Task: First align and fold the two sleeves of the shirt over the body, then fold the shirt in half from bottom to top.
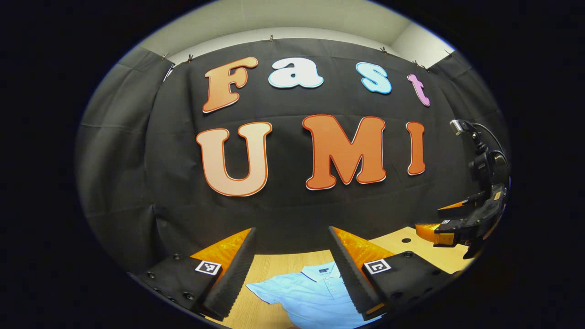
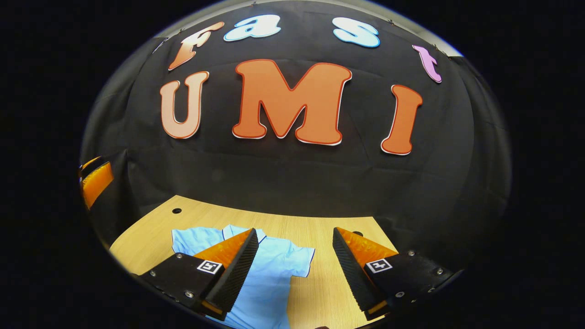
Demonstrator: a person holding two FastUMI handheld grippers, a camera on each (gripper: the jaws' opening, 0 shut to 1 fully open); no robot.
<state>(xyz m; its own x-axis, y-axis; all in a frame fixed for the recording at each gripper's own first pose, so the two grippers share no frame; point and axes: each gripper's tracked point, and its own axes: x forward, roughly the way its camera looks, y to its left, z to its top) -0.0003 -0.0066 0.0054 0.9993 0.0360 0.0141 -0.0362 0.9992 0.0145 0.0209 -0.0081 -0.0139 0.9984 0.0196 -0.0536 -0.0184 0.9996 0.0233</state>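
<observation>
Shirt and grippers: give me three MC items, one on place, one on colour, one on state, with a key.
1. Where does the shirt lie?
A. on the wooden table
B. on the floor
C. on a chair

2. What colour is the shirt?
A. red
B. light blue
C. black

3. How do the sleeves lie?
A. folded over the body
B. spread out to the sides
C. rolled up

Key: 1 A, wood grain shows all round it. 2 B, pale blue in both views. 3 B, a sleeve sticks out each side; the left gripper and right gripper hover open above.
</observation>
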